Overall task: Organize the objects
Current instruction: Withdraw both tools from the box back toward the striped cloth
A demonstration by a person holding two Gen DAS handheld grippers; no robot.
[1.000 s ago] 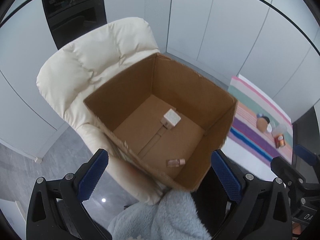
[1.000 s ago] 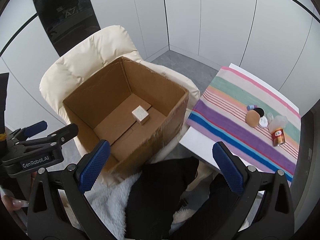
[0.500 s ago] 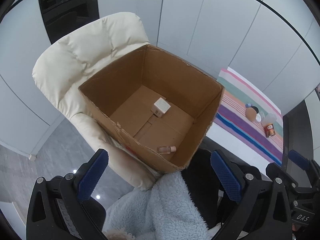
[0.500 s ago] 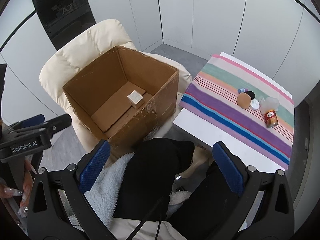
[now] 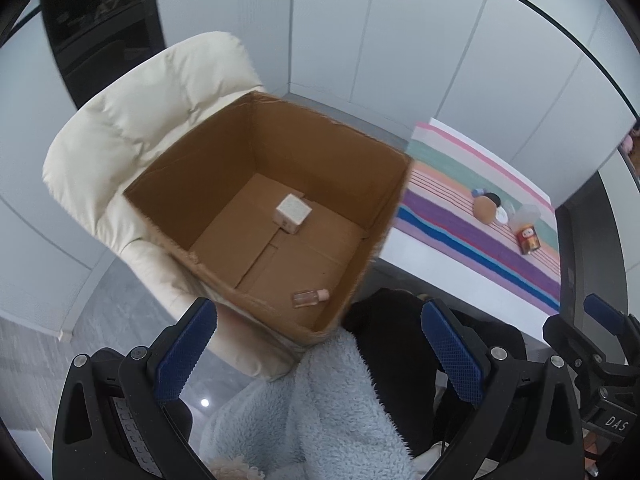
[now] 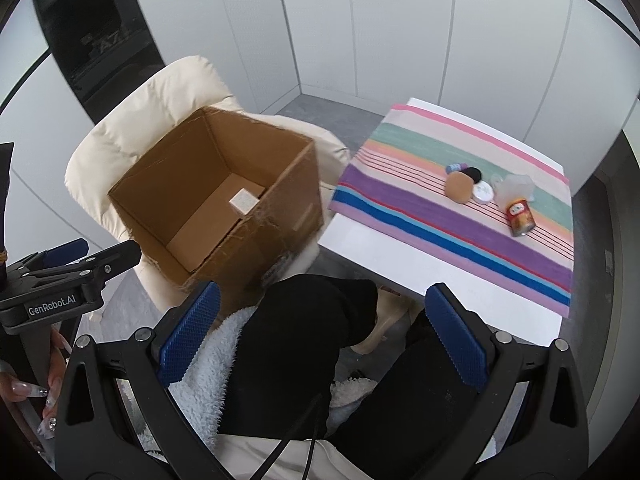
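Both tools, left tool and right tool, gape apart, holding nothing. Ahead-left: cardboard box on cream armchair. Ahead-right: striped cloth covering white bench.

Open cardboard box beside striped table.

You are seeing an open cardboard box holding a white cube and a small bottle lying flat.
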